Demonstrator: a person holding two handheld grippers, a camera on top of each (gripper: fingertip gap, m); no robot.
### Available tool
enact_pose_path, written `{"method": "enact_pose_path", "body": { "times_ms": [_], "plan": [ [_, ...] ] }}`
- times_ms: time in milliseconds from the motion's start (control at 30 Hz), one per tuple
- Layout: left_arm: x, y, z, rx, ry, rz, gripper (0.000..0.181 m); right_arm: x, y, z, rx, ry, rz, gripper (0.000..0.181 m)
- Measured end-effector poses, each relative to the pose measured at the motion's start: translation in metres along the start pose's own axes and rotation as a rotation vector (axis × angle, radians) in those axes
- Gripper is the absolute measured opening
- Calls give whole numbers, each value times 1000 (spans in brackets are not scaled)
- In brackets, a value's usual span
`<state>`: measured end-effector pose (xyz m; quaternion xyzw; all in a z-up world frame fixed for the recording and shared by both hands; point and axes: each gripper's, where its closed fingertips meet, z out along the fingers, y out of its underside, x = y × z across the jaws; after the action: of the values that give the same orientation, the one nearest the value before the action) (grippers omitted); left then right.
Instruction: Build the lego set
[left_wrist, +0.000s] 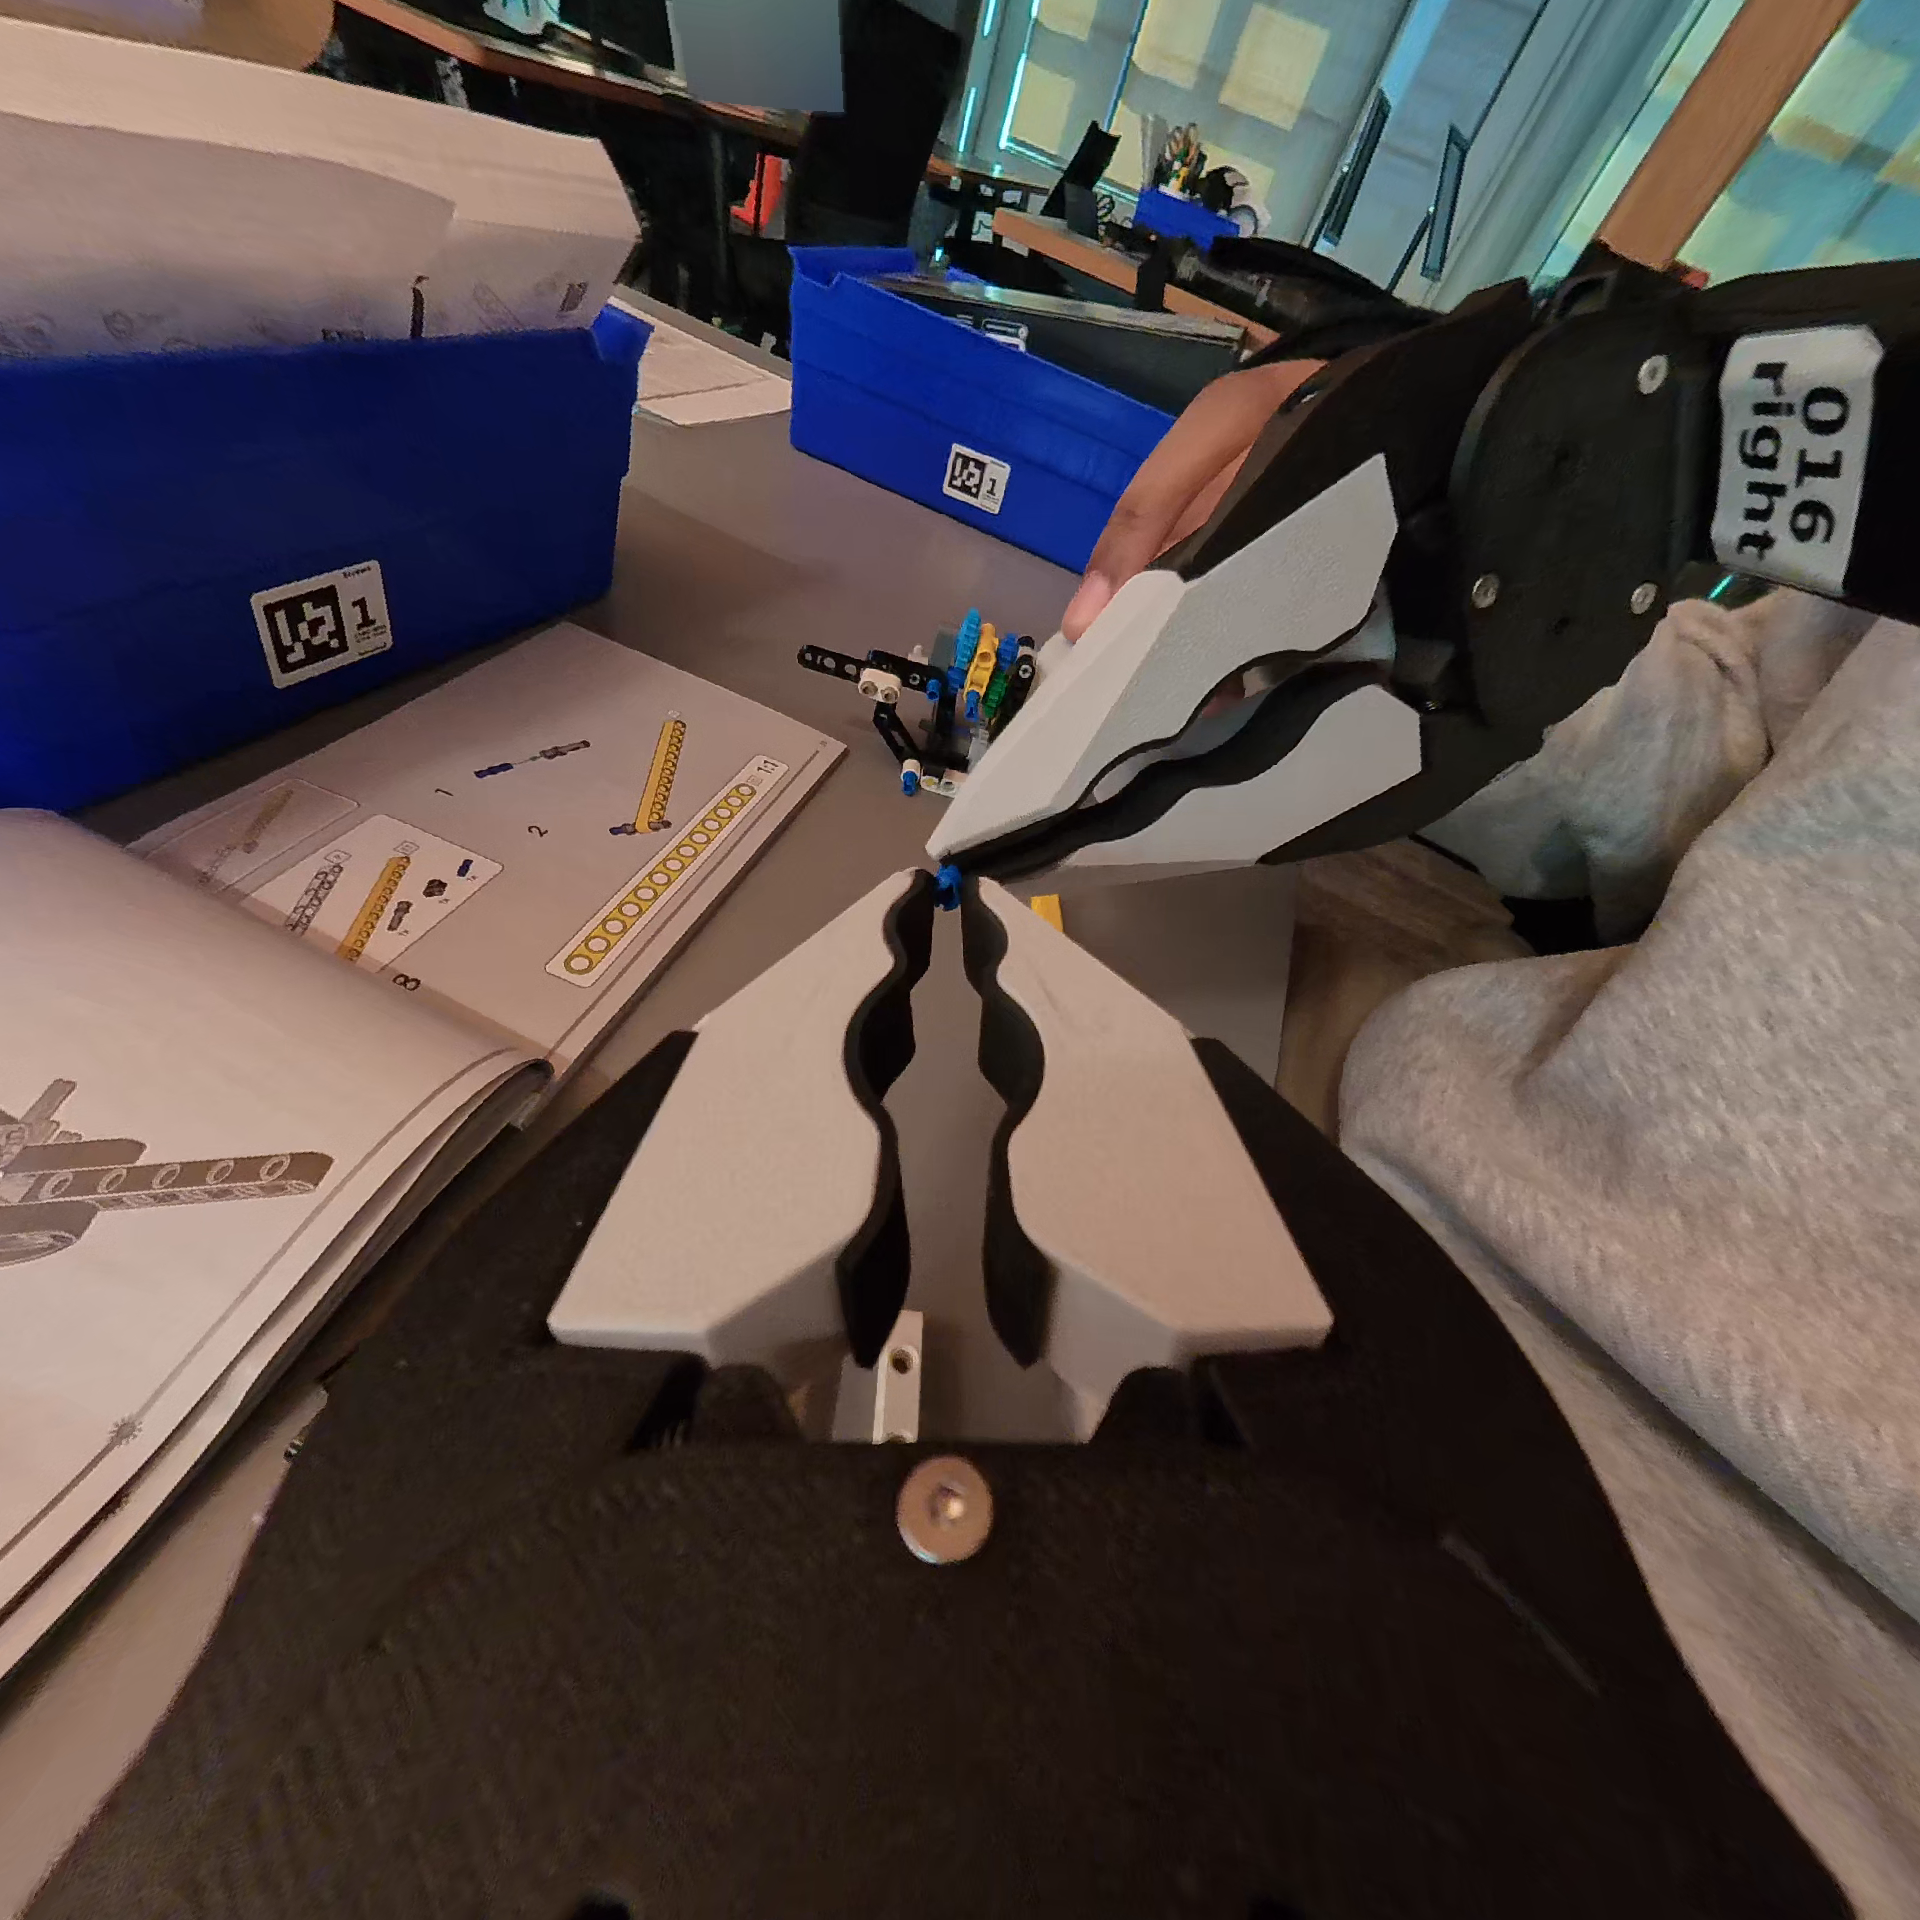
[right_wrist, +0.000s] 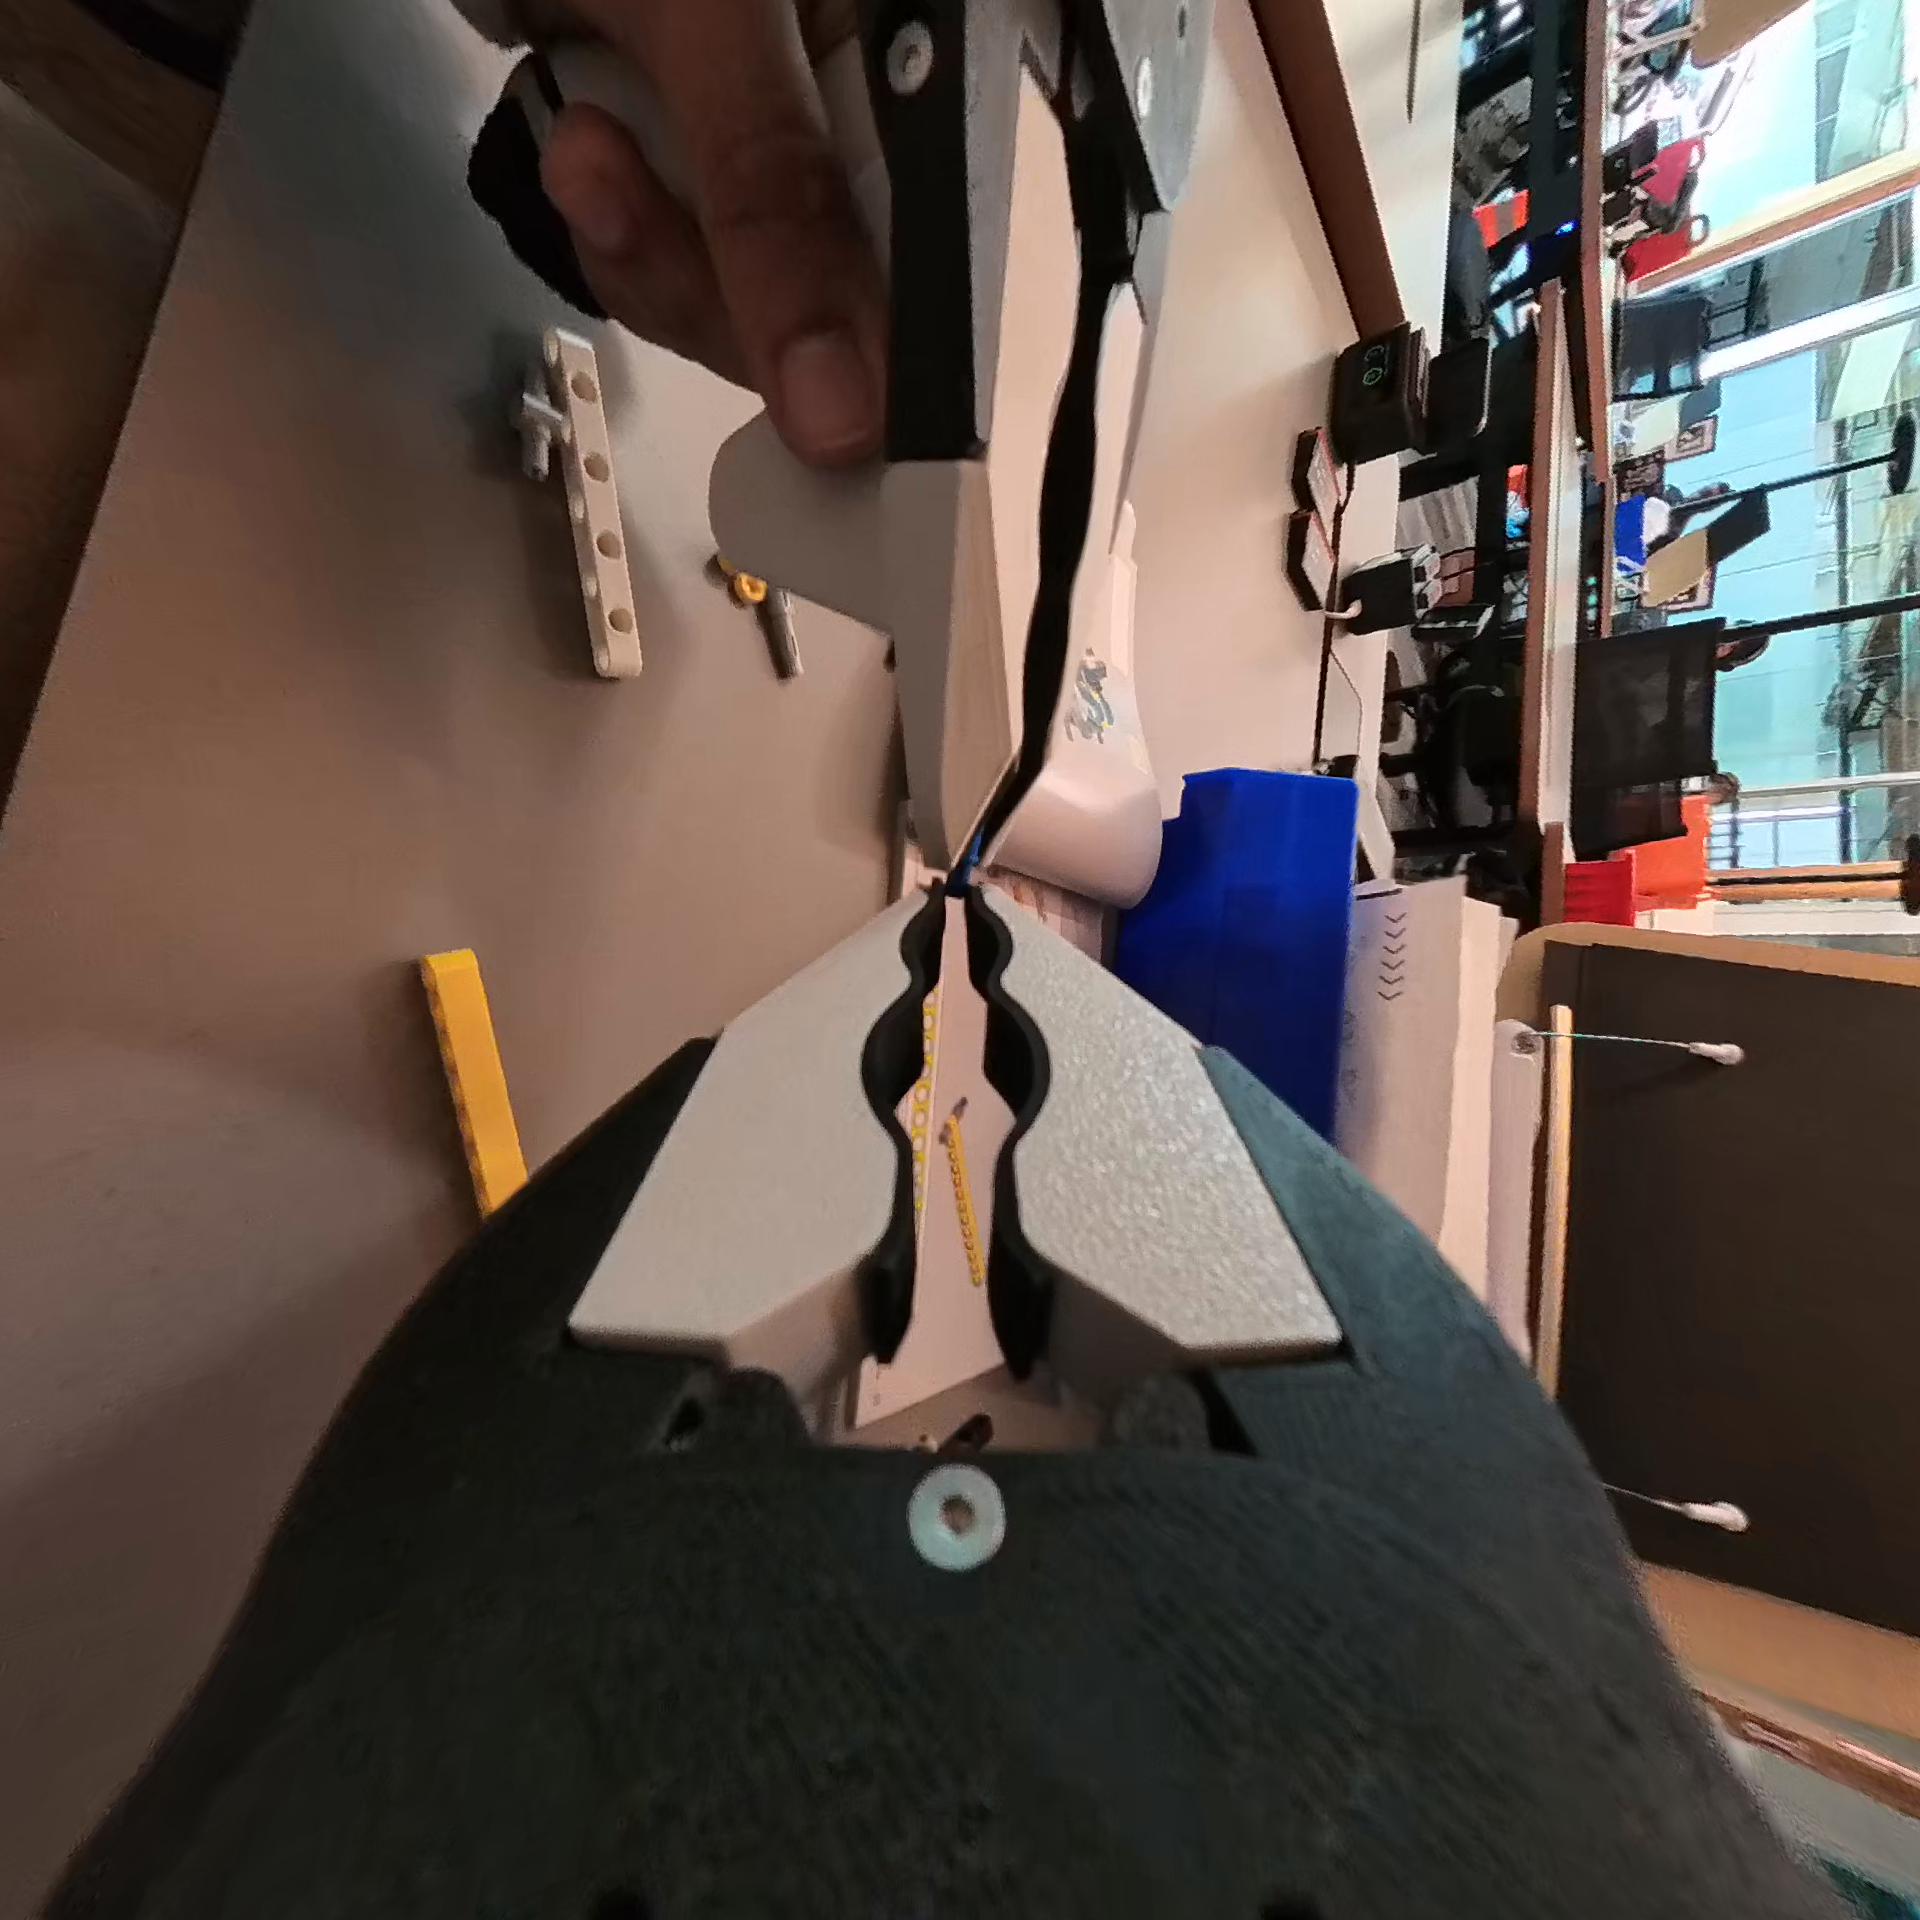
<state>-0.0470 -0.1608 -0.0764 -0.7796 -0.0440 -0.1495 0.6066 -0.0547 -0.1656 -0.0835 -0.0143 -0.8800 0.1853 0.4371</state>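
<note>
We see a small blue pin (left_wrist: 947, 885) right at the tip of the left tongs (left_wrist: 943, 883), pinched between the two fingertips, held up above the counter (left_wrist: 727, 582). The right tongs (left_wrist: 961, 862) come in from the right and meet it tip to tip; their jaws are pressed nearly together at the tip and touch the same blue pin, but we cannot tell whether they actually grip it. In the right wrist view the blue pin (right_wrist: 966, 862) sits just beyond the right tongs (right_wrist: 958, 896), where the left tongs (right_wrist: 982, 831) reach down from the top, a hand (right_wrist: 727, 197) wrapped on their handle.

Just behind the meeting point, a partly built lego assembly (left_wrist: 935, 691) sits on the counter: black beams, blue, yellow and green parts. The open instruction booklet (left_wrist: 499, 873) lies to the left of the tongs, flat on the counter. A blue bin (left_wrist: 312, 520) stands behind the booklet, a second blue bin (left_wrist: 935, 416) farther back.

In the right wrist view, loose parts lie on the counter (right_wrist: 364, 779): a yellow beam (right_wrist: 473, 1081) near the right tongs, a pale grey beam (right_wrist: 597, 509) with a grey cross piece and a small grey axle with a yellow end (right_wrist: 769, 613) farther off.

A grey sleeve (left_wrist: 1662, 1039) fills the right side of the left wrist view.
</note>
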Motion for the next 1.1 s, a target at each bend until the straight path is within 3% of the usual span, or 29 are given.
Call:
{"method": "enact_pose_path", "body": {
  "times_ms": [467,633,767,1100],
  "plan": [
    [16,-25,-16,158,181,-125,2,22,-27,-20,286,-20,292,2],
    [23,-35,-22,225,263,-179,2,28,-34,-29,359,-28,325,3],
    [29,-45,-31,283,344,-225,2,30,-40,-39,436,-80,363,15],
    [41,-48,-36,292,459,-275,2,31,-54,-43,488,-87,341,7]
  ]
}}
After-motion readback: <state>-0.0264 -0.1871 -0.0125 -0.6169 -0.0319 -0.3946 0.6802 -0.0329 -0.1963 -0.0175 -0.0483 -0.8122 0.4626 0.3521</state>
